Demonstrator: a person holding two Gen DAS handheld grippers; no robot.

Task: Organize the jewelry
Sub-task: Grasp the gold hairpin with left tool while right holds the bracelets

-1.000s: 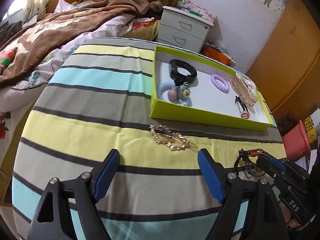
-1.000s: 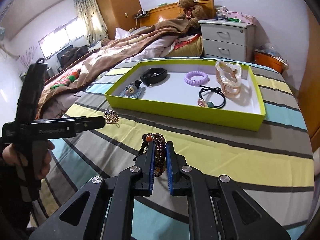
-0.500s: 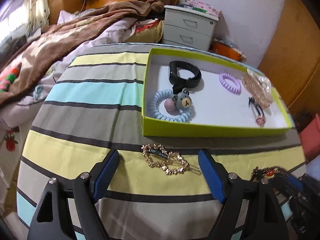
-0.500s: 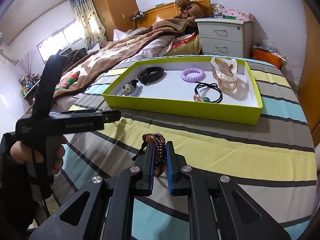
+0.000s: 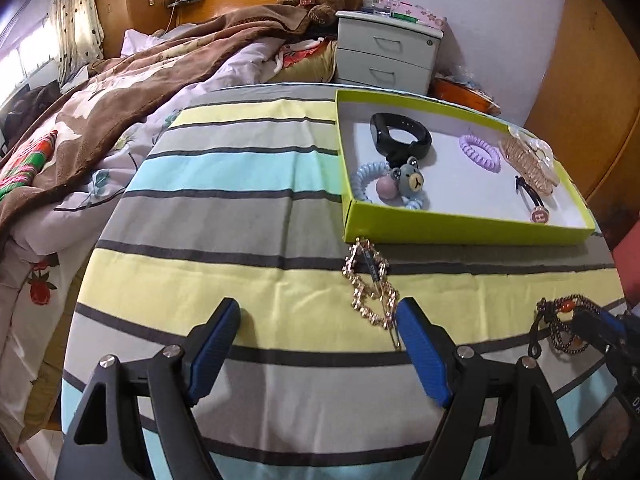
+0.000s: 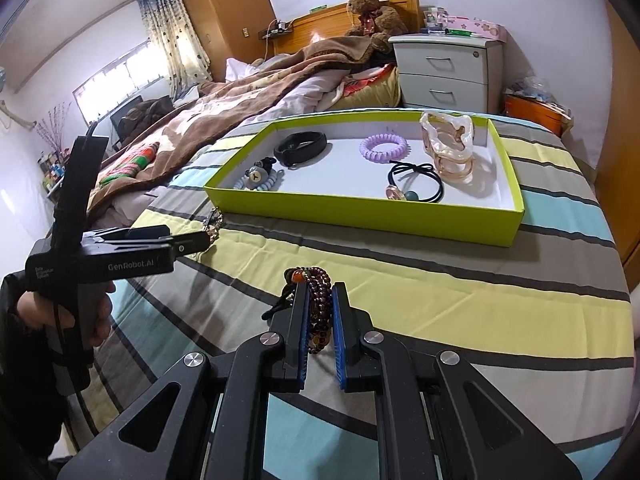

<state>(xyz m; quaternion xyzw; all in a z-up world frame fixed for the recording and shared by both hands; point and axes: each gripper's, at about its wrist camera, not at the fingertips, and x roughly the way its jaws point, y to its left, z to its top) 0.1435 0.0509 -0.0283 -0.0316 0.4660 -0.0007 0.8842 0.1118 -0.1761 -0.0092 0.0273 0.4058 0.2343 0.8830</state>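
A gold chain hair clip (image 5: pixel 372 292) lies on the striped bedspread just in front of the lime-green tray (image 5: pixel 460 234). My left gripper (image 5: pixel 318 306) is open above the cloth; the clip's near end lies close against the inner side of its right finger (image 5: pixel 420 340). The right wrist view shows this left gripper (image 6: pixel 202 240) from the side, its tips over the clip (image 6: pixel 214 218). My right gripper (image 6: pixel 320 294) is shut on a dark red bead bracelet (image 6: pixel 318 300), held above the bedspread. That bracelet (image 5: pixel 560 326) also appears at the lower right of the left wrist view.
The tray (image 6: pixel 360 216) holds a black band (image 6: pixel 300 146), a lilac coil tie (image 6: pixel 383 147), a blue coil tie with a bear (image 6: pixel 258 178), a black hair tie (image 6: pixel 416 182) and a clear claw clip (image 6: pixel 450 148). A brown blanket (image 5: pixel 140 88) is heaped to the left, and a nightstand (image 6: pixel 444 72) stands behind the tray.
The left gripper has swung and moved closer to the tray: the gold clip, once midway between its fingers, now sits beside the right finger. The right gripper has kept still with the bracelet.
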